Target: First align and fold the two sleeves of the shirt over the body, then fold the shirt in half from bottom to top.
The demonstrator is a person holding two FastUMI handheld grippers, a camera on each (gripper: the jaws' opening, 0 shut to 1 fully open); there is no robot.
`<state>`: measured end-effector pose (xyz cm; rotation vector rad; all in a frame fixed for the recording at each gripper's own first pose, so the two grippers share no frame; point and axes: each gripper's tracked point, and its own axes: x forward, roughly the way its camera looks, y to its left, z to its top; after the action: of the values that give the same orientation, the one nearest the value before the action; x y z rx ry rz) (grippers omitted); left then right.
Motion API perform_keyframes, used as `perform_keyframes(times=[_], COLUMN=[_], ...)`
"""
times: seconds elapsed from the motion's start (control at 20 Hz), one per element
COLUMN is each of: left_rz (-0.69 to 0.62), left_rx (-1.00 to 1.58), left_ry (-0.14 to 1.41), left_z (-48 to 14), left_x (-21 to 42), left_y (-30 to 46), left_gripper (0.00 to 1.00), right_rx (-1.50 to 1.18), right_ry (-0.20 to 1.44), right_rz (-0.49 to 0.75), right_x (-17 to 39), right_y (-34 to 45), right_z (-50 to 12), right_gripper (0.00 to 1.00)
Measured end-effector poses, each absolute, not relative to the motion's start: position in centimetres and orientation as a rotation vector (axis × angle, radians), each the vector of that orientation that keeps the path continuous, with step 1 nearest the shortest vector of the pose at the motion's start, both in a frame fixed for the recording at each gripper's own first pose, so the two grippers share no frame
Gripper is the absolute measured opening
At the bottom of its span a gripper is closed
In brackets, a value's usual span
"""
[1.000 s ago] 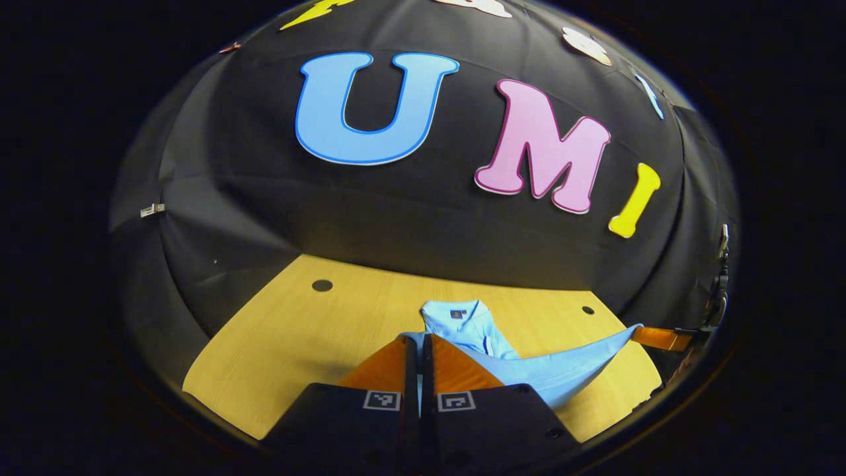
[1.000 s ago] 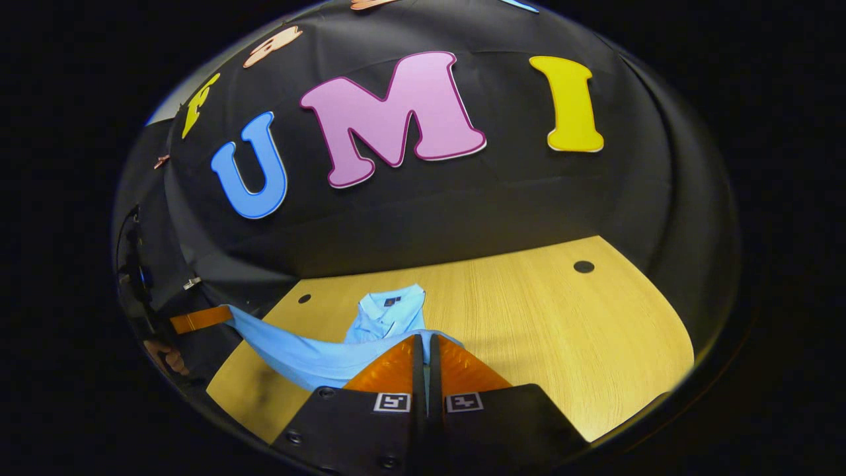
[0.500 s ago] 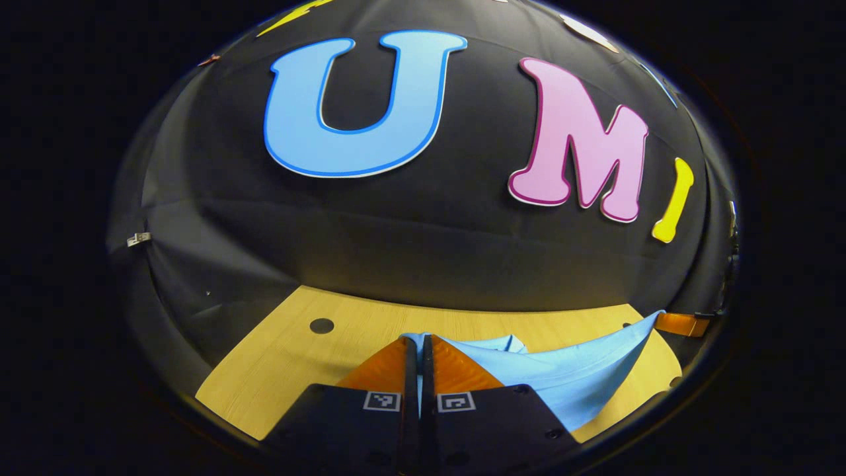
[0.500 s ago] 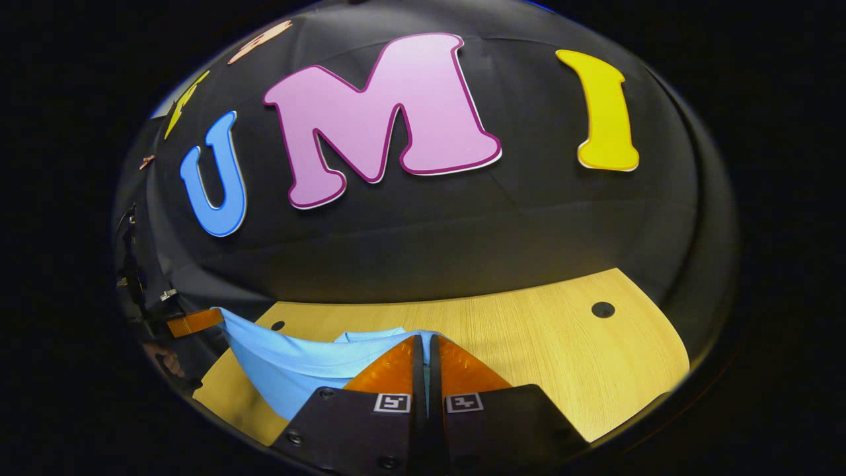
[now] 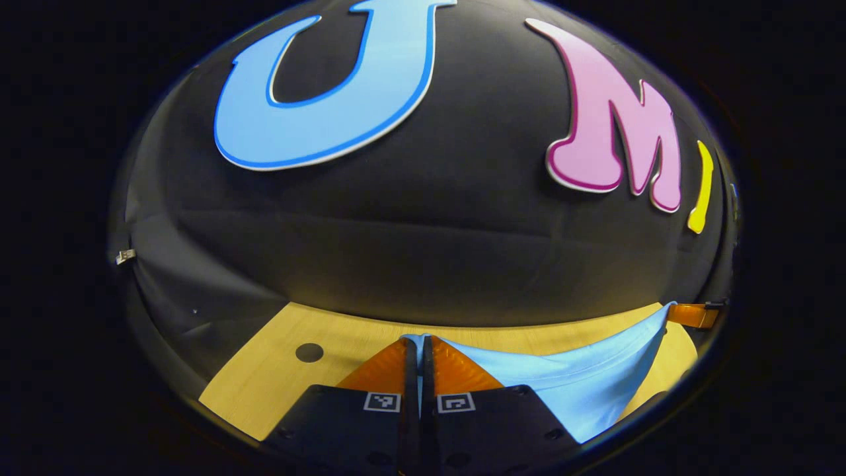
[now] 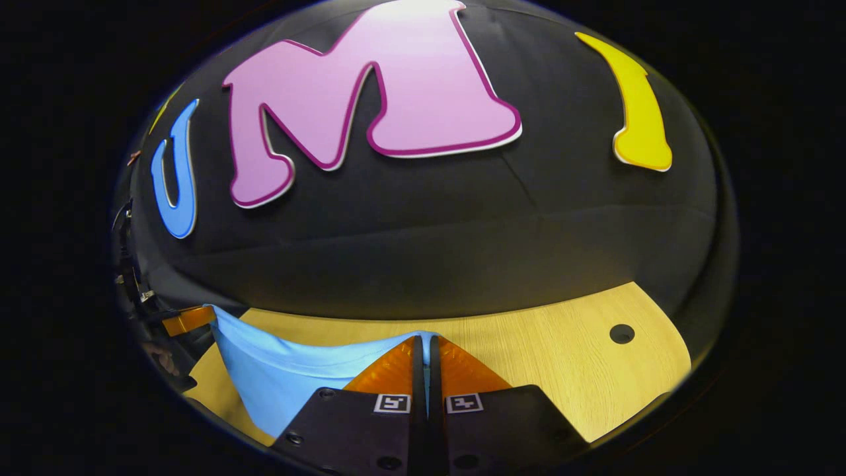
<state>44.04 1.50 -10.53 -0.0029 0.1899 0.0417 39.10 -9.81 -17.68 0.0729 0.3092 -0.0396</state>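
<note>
One taut light-blue shirt [image 5: 562, 380] edge.

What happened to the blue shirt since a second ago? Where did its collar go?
Both grippers, the left gripper and the right gripper, carried the shirt's hem forward toward the booth wall. The raised cloth now hides the collar that showed before. What stayed the same: each gripper is clamped on its corner, the cloth is stretched between them, and the wooden table is unchanged.
</note>
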Motion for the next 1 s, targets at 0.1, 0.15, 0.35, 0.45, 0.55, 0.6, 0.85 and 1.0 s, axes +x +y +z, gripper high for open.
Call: perform_keyframes(times=[0.1,0.15,0.35,0.45,0.55,0.6,0.85,1.0], left_rz=[0.067,0.078,0.12,0.14,0.156,0.162,0.177,0.181], left_rx=[-0.004,-0.003,0.006,0.017,0.032,0.039,0.039,0.049], left_ry=[0.225,0.239,0.308,0.336,0.36,0.37,0.416,0.449], left_z=[-12.6,-13.6,-17.6,-18.7,-19.5,-20.4,-23.1,-24.6], left_x=[45.8,46.6,48.7,49.1,49.5,49.7,50.6,50.6], left_y=[1.9,2.0,2.8,2.5,2.4,2.6,3.3,3.4], left_gripper=[0.06,0.06,0.06,0.06,0.06,0.06,0.06,0.06], right_rx=[0.066,0.064,0.047,0.042,0.043,0.045,0.055,0.06], right_ry=[0.332,0.345,0.414,0.447,0.473,0.484,0.539,0.544], right_rz=[-0.056,-0.063,-0.083,-0.087,-0.089,-0.093,-0.113,-0.128], right_x=[40.7,41.5,43.3,44.0,44.2,44.3,44.9,45.2], right_y=[-10.4,-10.6,-11.1,-11.5,-11.6,-11.8,-12.7,-13.0], right_z=[-19.3,-20.2,-24.8,-27.0,-28.5,-29.2,-32.3,-33.1], right_gripper=[0.05,0.05,0.05,0.05,0.05,0.05,0.05,0.05])
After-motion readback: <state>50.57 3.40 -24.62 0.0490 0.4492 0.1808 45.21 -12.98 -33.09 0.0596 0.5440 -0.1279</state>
